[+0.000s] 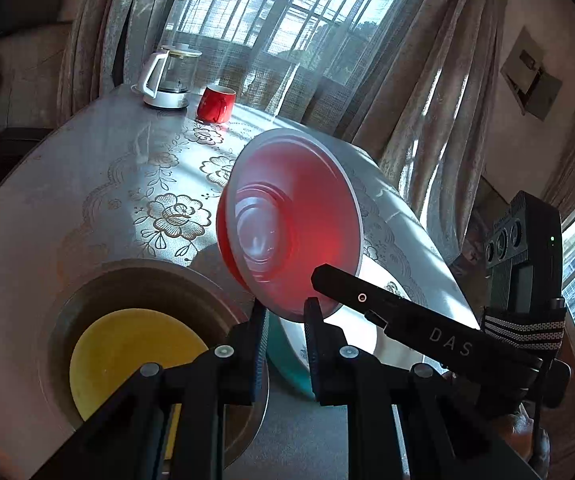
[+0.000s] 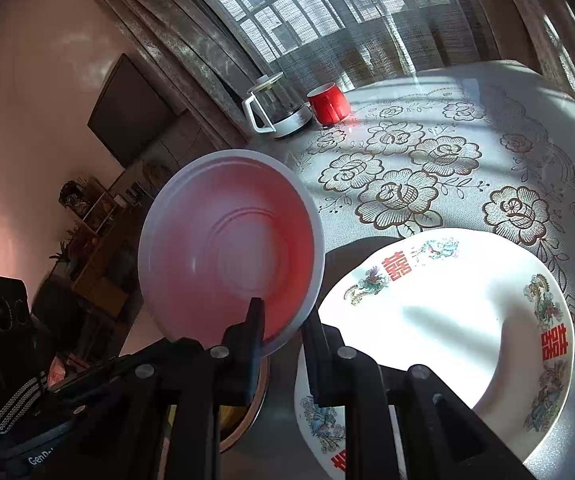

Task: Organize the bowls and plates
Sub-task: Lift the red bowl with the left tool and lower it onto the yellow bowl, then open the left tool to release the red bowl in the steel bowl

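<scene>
The right gripper (image 2: 283,326) pinches a tilted red bowl (image 2: 231,248) by its rim, mid-carry; next, nest it in the metal bowl (image 1: 147,284). The left gripper's (image 1: 285,312) jaws are nearly closed on that metal bowl's rim.

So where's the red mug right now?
The red mug stands at the table's far edge by the window, right beside the glass kettle, well beyond the red bowl held in the right gripper.

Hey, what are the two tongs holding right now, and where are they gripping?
The right tongs pinch the pink bowl by its lower rim, lifted and tilted. The left tongs grip the metal plate's rim.
</scene>
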Demonstrator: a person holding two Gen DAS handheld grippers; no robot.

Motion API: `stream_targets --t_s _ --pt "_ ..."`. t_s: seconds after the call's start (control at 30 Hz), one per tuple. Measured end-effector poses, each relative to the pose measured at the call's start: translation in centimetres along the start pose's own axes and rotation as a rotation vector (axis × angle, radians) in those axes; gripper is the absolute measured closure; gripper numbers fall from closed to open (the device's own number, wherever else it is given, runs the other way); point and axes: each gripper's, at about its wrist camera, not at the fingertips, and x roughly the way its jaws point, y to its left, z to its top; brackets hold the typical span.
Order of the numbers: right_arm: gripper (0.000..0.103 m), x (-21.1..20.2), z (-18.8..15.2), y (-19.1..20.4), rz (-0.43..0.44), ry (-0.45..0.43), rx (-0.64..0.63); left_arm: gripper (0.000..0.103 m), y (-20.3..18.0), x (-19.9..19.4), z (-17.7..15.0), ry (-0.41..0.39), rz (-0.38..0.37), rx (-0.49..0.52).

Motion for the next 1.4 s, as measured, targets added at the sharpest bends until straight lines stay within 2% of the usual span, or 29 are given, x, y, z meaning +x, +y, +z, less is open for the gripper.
stream_targets --t_s 0.4,0.9,1.23,1.4 --pt "0.085 1.9 -3.4 4.1 0.074 0.092 -0.049 0.086 4.8 -3.6 -3.2 -0.013 0.011 -0.095" --pt "0.087 4.1 -6.2 5.6 0.115 0.212 -0.053 0.086 8.4 -5.4 -6.5 0.005 0.051 -0.176" --pt "0.085 3.9 -7.2 5.6 0.105 0.245 -0.051 0.084 10.1 -6.0 -7.5 0.013 0.081 -0.216" --pt "0.084 3.4 -7.3 5.8 0.072 0.237 -0.064 0.084 10.4 -6.2 -7.6 0.004 0.128 -0.205"
